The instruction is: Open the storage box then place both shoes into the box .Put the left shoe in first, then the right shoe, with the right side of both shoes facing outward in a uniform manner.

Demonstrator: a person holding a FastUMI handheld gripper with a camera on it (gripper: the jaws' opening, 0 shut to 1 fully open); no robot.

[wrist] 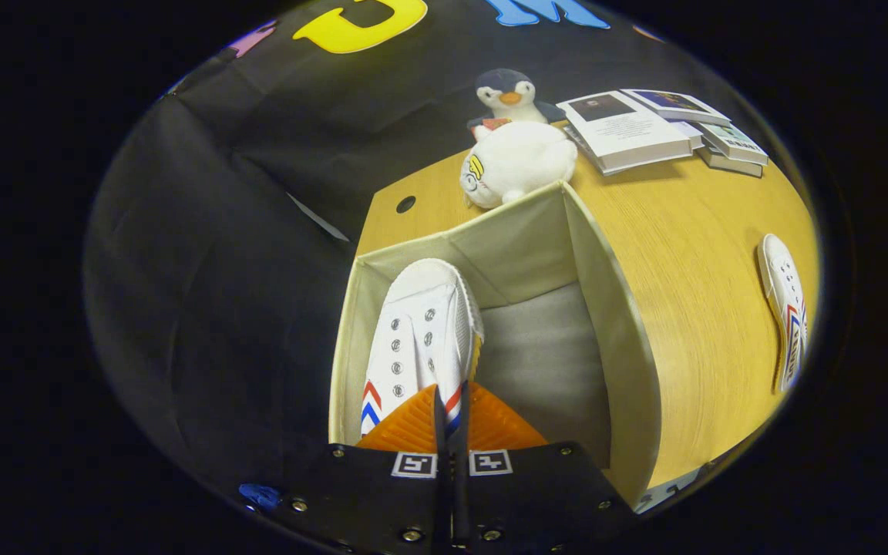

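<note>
Gripper view shows the gripper (450, 408) with its fingers pressed together on the side of a white shoe (419, 339), which hangs toe-first inside the open storage box (613, 339), against its left wall. Out on the wooden table (691, 262), well apart from the box, lies the second shoe (785, 308). Beyond the box sit a white plush toy (517, 162), a penguin toy (509, 92) and a stack of books (660, 127).
</note>
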